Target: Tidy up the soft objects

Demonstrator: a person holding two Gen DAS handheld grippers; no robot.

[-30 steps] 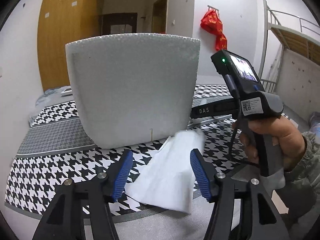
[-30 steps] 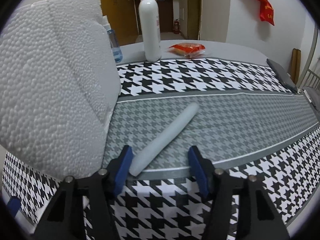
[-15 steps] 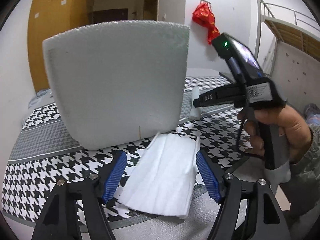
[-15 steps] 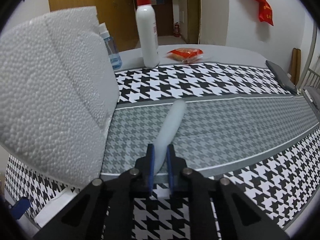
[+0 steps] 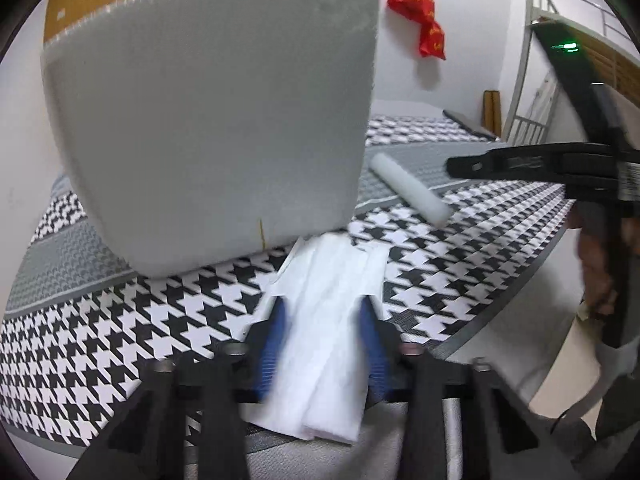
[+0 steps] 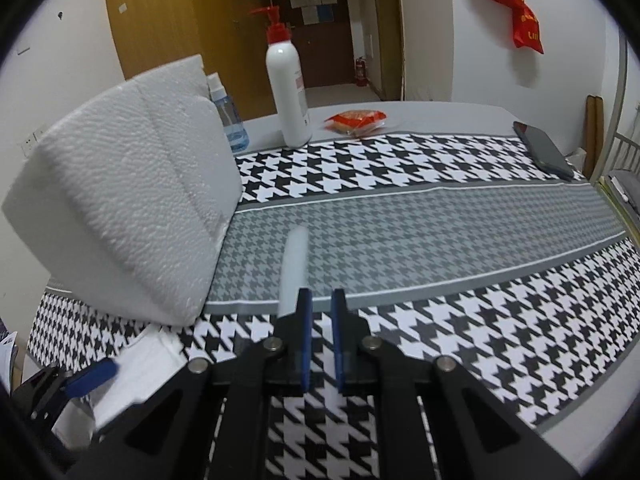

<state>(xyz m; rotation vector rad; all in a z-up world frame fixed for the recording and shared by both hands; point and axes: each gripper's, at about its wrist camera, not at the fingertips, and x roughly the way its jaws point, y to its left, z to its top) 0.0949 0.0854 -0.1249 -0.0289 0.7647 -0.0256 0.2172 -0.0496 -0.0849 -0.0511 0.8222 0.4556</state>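
Observation:
A big white foam box (image 5: 212, 120) stands on the houndstooth tablecloth (image 5: 120, 344); it also shows in the right wrist view (image 6: 128, 216). My left gripper (image 5: 324, 340) is shut on a folded white foam sheet (image 5: 328, 344) lying at the table's near edge in front of the box. A white foam cylinder (image 6: 294, 264) lies on the grey band just beyond my right gripper (image 6: 320, 320), whose jaws are nearly together with nothing between them; the cylinder sits left of the left finger. The cylinder also shows in the left wrist view (image 5: 408, 188).
At the back stand a white pump bottle with red top (image 6: 288, 92), a small blue spray bottle (image 6: 226, 116) and a red snack packet (image 6: 356, 118). A dark phone (image 6: 544, 154) lies at the far right. The table edge runs close beneath both grippers.
My left gripper closed on the folded foam sheet. My right gripper shut at the cylinder's near end, then pulled back and up; the cylinder now lies left of its jaws.

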